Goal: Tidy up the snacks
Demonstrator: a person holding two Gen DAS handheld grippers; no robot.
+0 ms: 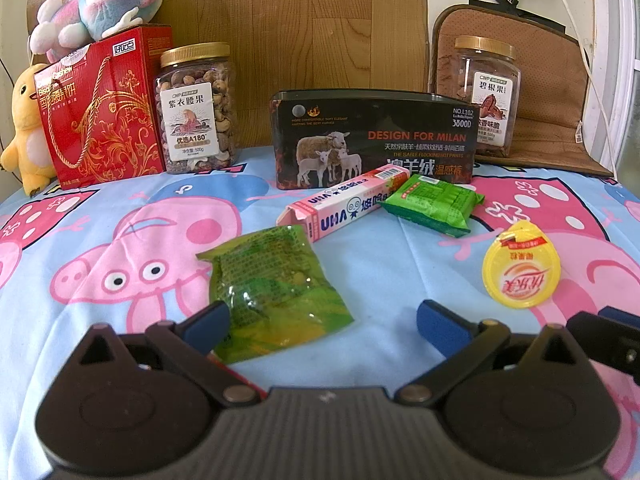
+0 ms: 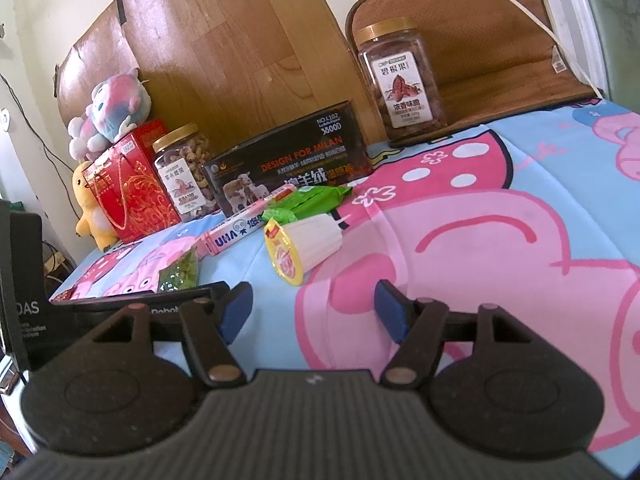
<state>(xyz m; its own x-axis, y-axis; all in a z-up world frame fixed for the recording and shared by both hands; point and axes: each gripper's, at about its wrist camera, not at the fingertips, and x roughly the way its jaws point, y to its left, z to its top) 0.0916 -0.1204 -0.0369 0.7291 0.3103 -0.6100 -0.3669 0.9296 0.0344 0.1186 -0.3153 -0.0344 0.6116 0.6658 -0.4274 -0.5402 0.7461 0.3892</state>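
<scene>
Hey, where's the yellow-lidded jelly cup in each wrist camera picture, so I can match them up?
Left wrist view: jelly cup lies right of centre, lid facing the camera.
Right wrist view: jelly cup lies at centre, on its side, lid toward the lower left.
Shared landmark: the black sheep box stands behind it.

A bed under a pig-print sheet [image 1: 100,320] carries a green packet [image 1: 276,296], pink box [image 1: 340,204], green bar [image 1: 434,206], yellow-lidded cup [image 1: 520,266], black tin [image 1: 376,140], two nut jars [image 1: 196,112] [image 1: 486,92] and a red box [image 1: 100,112].
</scene>
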